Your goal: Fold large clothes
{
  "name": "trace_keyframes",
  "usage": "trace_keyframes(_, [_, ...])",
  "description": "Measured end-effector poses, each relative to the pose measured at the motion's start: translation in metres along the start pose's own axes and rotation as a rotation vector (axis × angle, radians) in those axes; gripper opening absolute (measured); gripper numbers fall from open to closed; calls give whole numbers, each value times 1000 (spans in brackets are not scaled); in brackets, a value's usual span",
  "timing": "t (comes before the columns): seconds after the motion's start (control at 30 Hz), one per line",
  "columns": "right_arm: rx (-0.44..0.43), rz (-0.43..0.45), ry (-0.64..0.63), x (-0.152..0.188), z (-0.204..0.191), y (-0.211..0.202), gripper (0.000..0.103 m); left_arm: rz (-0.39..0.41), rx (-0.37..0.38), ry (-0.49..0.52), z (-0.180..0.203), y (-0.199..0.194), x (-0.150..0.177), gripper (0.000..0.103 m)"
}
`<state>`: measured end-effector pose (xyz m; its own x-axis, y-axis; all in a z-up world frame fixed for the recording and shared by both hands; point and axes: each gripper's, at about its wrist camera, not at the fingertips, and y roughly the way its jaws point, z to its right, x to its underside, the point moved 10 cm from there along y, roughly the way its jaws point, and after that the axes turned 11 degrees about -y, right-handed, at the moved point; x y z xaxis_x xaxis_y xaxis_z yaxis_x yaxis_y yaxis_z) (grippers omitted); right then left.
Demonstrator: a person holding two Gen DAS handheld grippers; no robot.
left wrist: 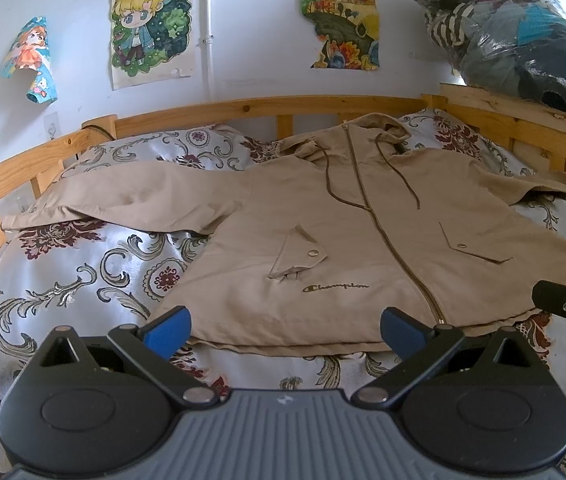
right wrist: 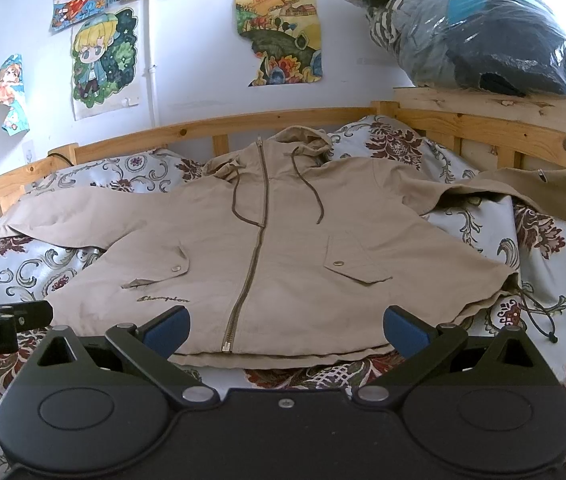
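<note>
Left gripper [left wrist: 285, 330] jaws spread wide, holding nothing, hovering at hem of tan jacket [left wrist: 347, 240]. Right gripper [right wrist: 285, 330] likewise released, zipper end just ahead between its fingers. Jacket lies flat, front up, on floral bedspread [left wrist: 83, 272], hood toward wooden headboard [right wrist: 211, 126]

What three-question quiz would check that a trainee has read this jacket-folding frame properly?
1. True or false: the tan jacket lies front up, zipped, on the bedspread.
2. Are the left gripper and right gripper A) both open, B) both shut, or C) one of each?
3. Which sleeve reaches the wooden bed rail in the right wrist view?

Key: 1 true. 2 A, both open and holding nothing. 3 The sleeve on the right of that view.
</note>
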<state>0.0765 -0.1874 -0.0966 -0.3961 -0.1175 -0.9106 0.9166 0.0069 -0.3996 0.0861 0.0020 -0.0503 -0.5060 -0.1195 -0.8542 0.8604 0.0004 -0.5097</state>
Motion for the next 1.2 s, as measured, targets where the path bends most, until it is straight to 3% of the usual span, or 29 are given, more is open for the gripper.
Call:
trace_keyframes(0.67, [17,-18,32,3,3,0,102,-33,-14,0,-3,3,5,102])
trace_keyframes(0.93, [4,-25,65,4,5,1,102,-114,-6,-7,-2,12,13,102])
trace_keyframes(1.1, [-24,-155,127,14,6,16,102,-179,-6,-7,0,21,16,102])
trace_keyframes(1.2, [1,-186,133,17,10,21,102,-208,2,-10,1,25,12,102])
